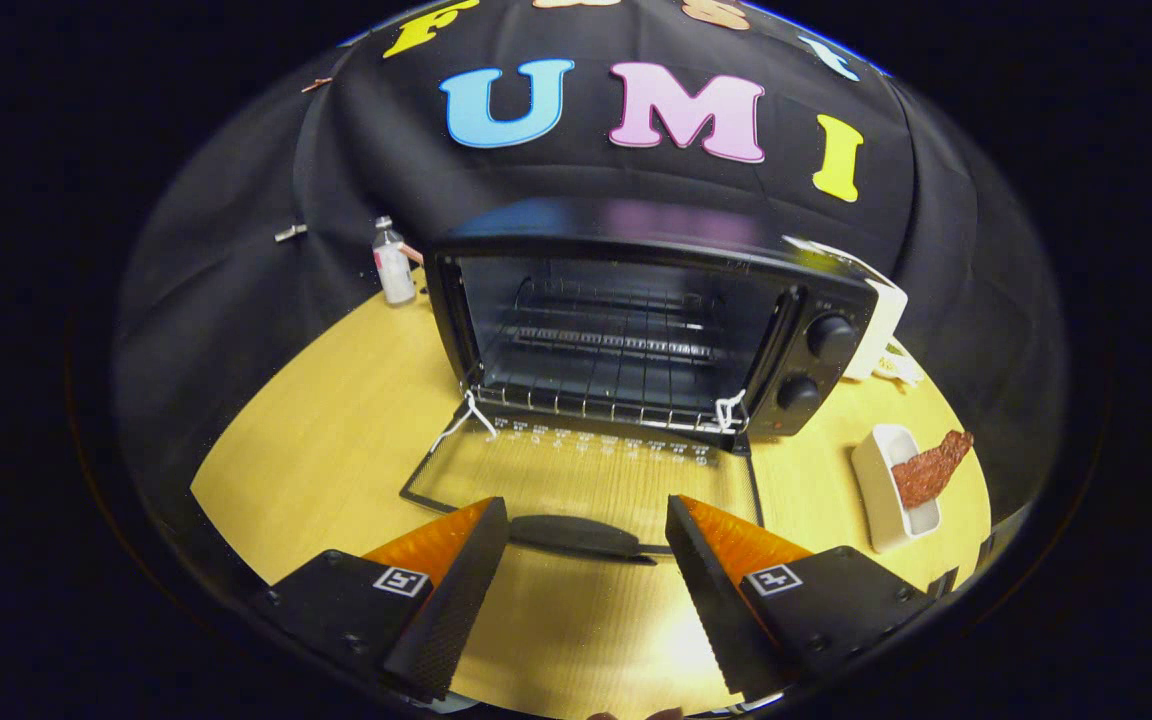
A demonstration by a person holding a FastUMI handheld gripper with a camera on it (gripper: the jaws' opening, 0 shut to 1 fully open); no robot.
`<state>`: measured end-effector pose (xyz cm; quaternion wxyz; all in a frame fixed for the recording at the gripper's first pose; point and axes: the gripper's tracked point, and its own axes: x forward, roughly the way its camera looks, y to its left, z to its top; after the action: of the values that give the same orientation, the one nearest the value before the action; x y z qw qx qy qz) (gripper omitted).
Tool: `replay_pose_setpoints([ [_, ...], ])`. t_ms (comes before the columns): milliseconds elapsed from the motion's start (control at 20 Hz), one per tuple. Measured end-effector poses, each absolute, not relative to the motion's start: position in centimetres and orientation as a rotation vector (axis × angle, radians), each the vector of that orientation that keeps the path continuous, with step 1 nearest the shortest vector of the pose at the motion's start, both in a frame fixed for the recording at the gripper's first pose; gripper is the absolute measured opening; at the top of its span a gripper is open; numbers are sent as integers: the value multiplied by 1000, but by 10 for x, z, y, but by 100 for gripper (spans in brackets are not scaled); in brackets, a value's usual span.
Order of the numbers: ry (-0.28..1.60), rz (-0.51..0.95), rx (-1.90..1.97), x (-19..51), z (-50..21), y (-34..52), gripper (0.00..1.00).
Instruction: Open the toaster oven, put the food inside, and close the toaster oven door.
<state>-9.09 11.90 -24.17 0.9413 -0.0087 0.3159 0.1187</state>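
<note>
A black toaster oven (636, 320) stands on the wooden table (336, 420) with its glass door (586, 470) folded down flat toward me. The wire rack inside is bare. The door's dark handle (576, 535) lies between my fingertips, just ahead of them. My gripper (586, 520) is open with nothing between its fingers, which do not touch the handle. A reddish-brown strip of food (931, 470) rests in a small white dish (886, 490) to the right of the oven, sticking out over the dish's far rim.
A small bottle (394, 265) stands at the oven's back left. A white box (881, 320) leans behind the oven's right side, with some small items beside it. Two knobs (816, 365) sit on the oven's right panel.
</note>
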Motion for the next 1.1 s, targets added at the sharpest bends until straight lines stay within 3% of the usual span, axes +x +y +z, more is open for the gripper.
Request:
replay_pose_setpoints([
  [550, 475, 284, 80, -77, -146, 3, 98],
  [1100, 529, 134, 236, -47, -186, -189, 98],
])
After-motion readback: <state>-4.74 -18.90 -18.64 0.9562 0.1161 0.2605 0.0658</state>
